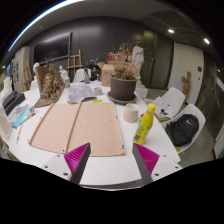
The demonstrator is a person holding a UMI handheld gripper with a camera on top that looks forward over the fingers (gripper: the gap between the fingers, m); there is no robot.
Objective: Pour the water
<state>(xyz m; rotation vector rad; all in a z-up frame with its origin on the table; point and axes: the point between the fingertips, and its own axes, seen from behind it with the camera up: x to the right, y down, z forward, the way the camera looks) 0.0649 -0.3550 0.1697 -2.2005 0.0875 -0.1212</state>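
A yellow bottle (146,123) stands upright on the white table (112,165), to the right of two tan mats (80,126). A small white cup (130,113) stands just behind the bottle. My gripper (112,160) hovers over the table's near part, well short of the bottle. Its fingers are wide apart, with the magenta pads (76,157) showing on both sides, and nothing is between them.
A large potted plant (123,82) stands at the back of the table, a smaller dried plant (50,88) at the back left. White dishes (82,94) lie between them. A black bag (181,130) sits on a white chair to the right.
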